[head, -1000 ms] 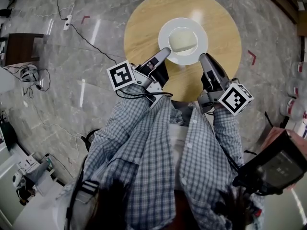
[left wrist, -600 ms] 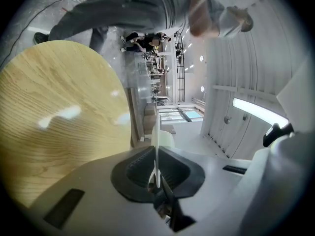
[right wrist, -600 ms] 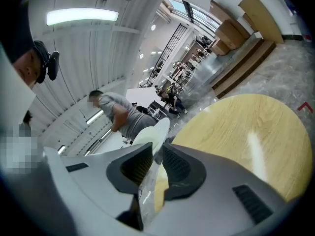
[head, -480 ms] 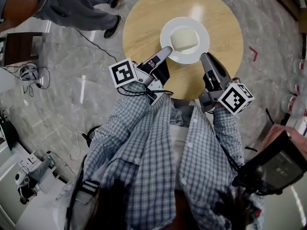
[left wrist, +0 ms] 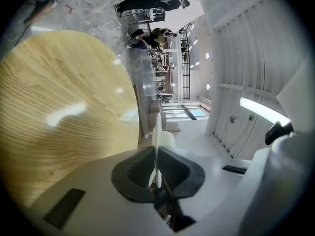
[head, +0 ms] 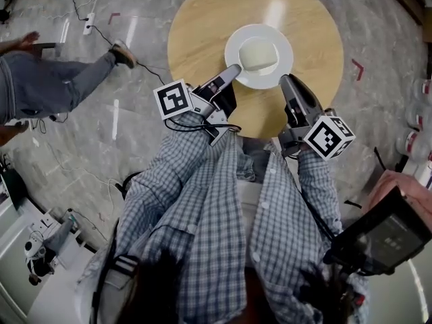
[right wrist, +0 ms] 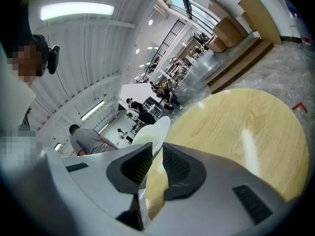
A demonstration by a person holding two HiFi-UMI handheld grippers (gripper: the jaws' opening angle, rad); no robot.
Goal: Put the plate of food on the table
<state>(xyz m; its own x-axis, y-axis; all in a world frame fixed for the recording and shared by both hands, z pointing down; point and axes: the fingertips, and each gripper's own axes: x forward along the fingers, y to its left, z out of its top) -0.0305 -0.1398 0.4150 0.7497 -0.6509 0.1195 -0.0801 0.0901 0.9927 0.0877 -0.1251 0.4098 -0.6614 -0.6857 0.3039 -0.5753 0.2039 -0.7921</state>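
Round wooden table (head: 317,39). White plate (head: 233,46) over the table's near half; contact with the tabletop unclear. Left gripper (head: 234,68) clamped on the plate rim, table's near-left side. Right gripper (head: 283,78) clamped on the rim, near-right side. Pale food (head: 258,54) mid-plate.

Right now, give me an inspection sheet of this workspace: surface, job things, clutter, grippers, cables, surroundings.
Surface: round wooden table, with light glare.
Job's things: white plate with pale food, over the table; contact cannot be told.
Clutter: nothing seen on the table.
Grippers: left gripper and right gripper each clamp the plate's near rim.
Cables: black cable loops by the left gripper; power strip with cord on the floor.
Surroundings: marble floor, red tape mark, a bystander's leg at left.
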